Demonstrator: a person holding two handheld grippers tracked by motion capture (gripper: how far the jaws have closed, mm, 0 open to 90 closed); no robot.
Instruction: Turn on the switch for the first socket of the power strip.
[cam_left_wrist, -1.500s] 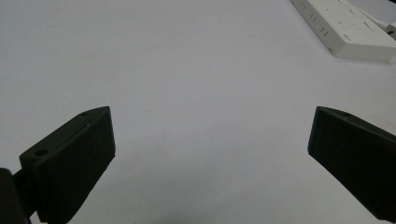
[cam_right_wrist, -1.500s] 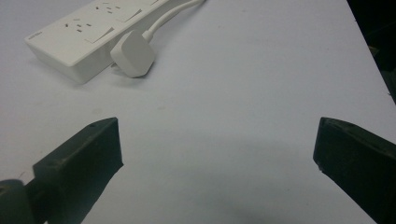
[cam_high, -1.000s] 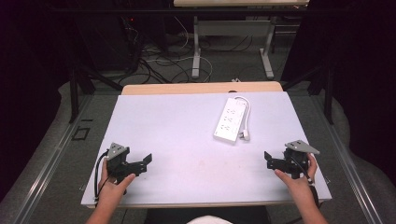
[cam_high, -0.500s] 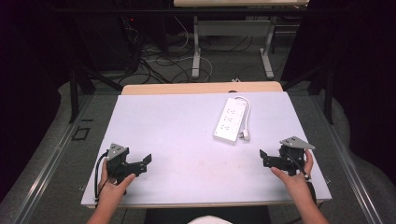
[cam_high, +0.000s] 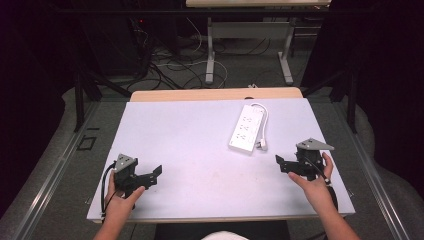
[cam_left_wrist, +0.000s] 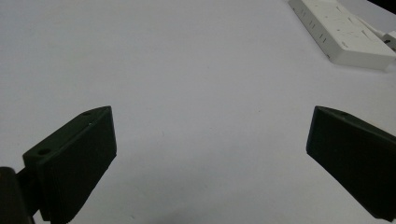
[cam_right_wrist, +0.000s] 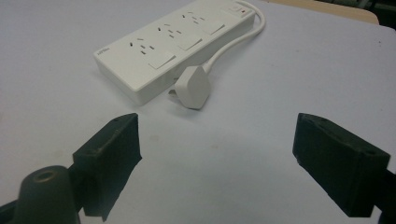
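While both of my tools sit low at the near corners of the worktop (cam_high: 190, 135), the white power strip (cam_high: 246, 129) lies flat toward the far right, its cord looping round the far end and back down its right side to the plug (cam_right_wrist: 194, 87), which rests just beside the strip's near end. My right tool (cam_high: 280, 163) is nearer to it, jaws spread wide with nothing between them; my left tool (cam_high: 156, 173) is likewise wide apart and empty, well away from the strip. I judge the strip a rigid, fairly light plastic block with smooth, somewhat slippery sides, so I would take it across its narrow width near the middle to keep it level. The cord is limp and will trail, and the plug is small and hard; I would grip it by its broad flanks.
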